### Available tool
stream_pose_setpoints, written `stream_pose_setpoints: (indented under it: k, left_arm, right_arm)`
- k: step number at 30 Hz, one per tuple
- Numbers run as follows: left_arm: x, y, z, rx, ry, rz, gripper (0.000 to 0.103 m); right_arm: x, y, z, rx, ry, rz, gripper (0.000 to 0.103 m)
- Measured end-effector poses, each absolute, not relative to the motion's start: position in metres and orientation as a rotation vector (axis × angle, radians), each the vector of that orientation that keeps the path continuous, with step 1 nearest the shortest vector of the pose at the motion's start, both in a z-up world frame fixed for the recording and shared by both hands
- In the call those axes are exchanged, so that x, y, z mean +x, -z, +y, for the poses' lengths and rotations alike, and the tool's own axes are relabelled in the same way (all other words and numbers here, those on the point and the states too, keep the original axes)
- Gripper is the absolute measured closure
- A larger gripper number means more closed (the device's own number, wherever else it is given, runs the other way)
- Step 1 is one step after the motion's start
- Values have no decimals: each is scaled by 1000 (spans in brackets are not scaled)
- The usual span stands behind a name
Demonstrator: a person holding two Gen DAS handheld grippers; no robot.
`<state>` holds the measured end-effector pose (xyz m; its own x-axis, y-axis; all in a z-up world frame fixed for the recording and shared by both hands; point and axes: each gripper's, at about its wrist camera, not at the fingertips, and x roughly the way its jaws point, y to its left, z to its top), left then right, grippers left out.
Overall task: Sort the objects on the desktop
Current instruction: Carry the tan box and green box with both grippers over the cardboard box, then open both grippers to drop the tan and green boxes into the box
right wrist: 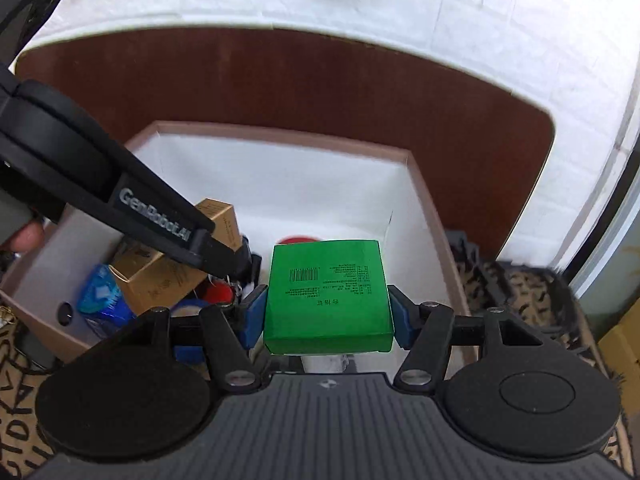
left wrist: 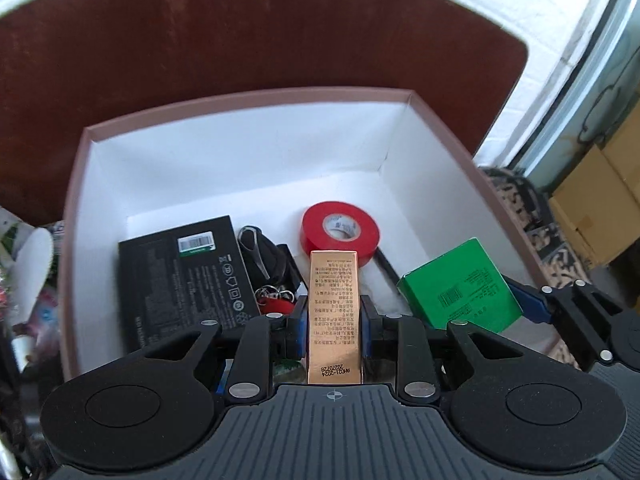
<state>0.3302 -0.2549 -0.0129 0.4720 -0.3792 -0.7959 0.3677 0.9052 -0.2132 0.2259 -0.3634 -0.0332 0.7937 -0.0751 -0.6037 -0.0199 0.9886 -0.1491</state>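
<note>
My left gripper (left wrist: pixel 334 322) is shut on a narrow gold box (left wrist: pixel 334 312) and holds it over the open pink-rimmed storage box (left wrist: pixel 248 100). My right gripper (right wrist: pixel 326 314) is shut on a green box (right wrist: pixel 327 294) and holds it above the same storage box (right wrist: pixel 280 136). The green box also shows at the right of the left wrist view (left wrist: pixel 460 282). The gold box (right wrist: pixel 222 220) and the left gripper's body show at the left of the right wrist view. Inside lie a red tape roll (left wrist: pixel 340 230), a black box (left wrist: pixel 184 276) and a black key fob with keys (left wrist: pixel 264 260).
The storage box sits on a brown desk (left wrist: pixel 200 40) against a white wall. In the right wrist view it also holds a tan carton (right wrist: pixel 160 276) and a blue packet (right wrist: pixel 100 296). A patterned cloth (right wrist: pixel 520 292) lies to its right. Cardboard boxes (left wrist: pixel 592 208) stand at the far right.
</note>
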Motion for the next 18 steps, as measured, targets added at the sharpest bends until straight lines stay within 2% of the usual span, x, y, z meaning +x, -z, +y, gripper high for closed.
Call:
stream_pose_setpoints:
  k: [9, 10, 13, 14, 15, 16, 18]
  left_arm:
    - [346, 30, -272, 14, 464, 999, 78]
    - [346, 30, -272, 15, 463, 995, 74]
    - [343, 27, -270, -6, 470, 962, 41]
    - [341, 25, -268, -12, 466, 948, 22]
    - [339, 23, -266, -23, 466, 932, 6]
    - [335, 20, -263, -39, 466, 909, 2]
    - [328, 14, -258, -53, 462, 876, 0]
  right_arm:
    - [248, 52, -371, -172, 31, 738, 37]
    - [250, 53, -372, -174, 28, 740, 37]
    - [251, 54, -368, -183, 18, 747, 36]
    - [251, 54, -367, -195, 8, 745, 36]
    - [250, 53, -366, -204, 0, 741, 31]
    - [249, 51, -364, -213, -1, 732, 19]
    - [242, 48, -363, -224, -2, 695, 5]
